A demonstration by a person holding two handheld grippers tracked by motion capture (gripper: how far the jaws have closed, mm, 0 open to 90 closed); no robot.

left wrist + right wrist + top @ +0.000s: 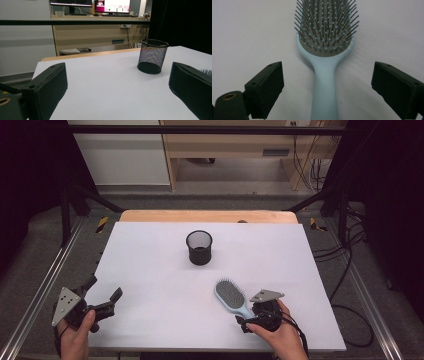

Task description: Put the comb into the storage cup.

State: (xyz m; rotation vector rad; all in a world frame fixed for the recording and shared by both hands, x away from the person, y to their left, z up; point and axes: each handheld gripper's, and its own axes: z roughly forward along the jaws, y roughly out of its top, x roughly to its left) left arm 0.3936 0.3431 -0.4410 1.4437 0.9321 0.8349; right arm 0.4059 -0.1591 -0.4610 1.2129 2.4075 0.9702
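A light blue hairbrush (231, 297) lies bristles up on the white table sheet (150, 265), its handle pointing toward the near right. My right gripper (248, 318) is over the handle end; in the right gripper view the handle (323, 92) runs between the two wide-apart pads (265, 87) without touching either, so the gripper (328, 92) is open. A black mesh cup (199, 247) stands upright at the table's middle, seen as the mesh cup (152, 56) ahead of the left gripper (117, 92). My left gripper (105, 292) rests open at the near left corner, empty.
The sheet covers a wooden table top (207, 216) whose far edge shows. Metal frame rails (45, 285) run along both sides. Cables (345, 270) trail on the floor at the right. A wooden desk (100, 32) with monitors stands beyond the table.
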